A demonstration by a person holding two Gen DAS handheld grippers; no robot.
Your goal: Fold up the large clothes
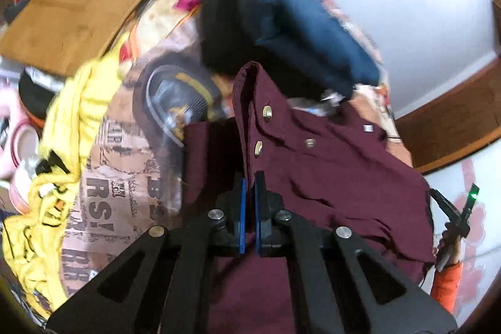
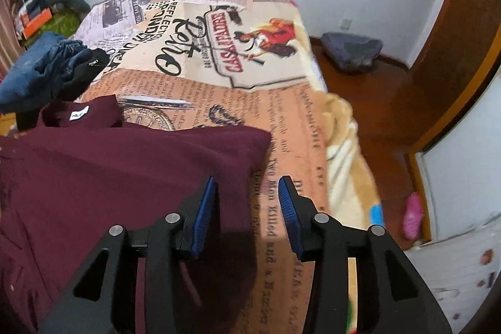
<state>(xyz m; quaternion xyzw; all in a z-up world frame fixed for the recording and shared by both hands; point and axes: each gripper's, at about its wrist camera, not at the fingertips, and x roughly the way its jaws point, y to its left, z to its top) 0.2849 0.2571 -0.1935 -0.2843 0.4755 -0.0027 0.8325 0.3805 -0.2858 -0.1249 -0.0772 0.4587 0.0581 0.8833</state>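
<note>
A large maroon button shirt (image 1: 328,171) lies on a bed with a newspaper-print cover (image 2: 238,108). My left gripper (image 1: 249,177) is shut on the shirt's button placket edge, which rises folded between the blue pads. In the right wrist view the same maroon shirt (image 2: 109,171) lies flat with its collar label at the far left. My right gripper (image 2: 247,187) is open and empty, hovering over the shirt's right edge and the bed cover. The other gripper (image 1: 460,215) shows at the right edge of the left wrist view.
A pile of blue jeans and black clothes (image 1: 281,14) (image 2: 50,68) lies beyond the shirt. A yellow garment (image 1: 62,177) and a brown cardboard sheet (image 1: 78,8) lie to the left. The wooden floor (image 2: 375,102) is right of the bed, with a dark bundle (image 2: 350,49).
</note>
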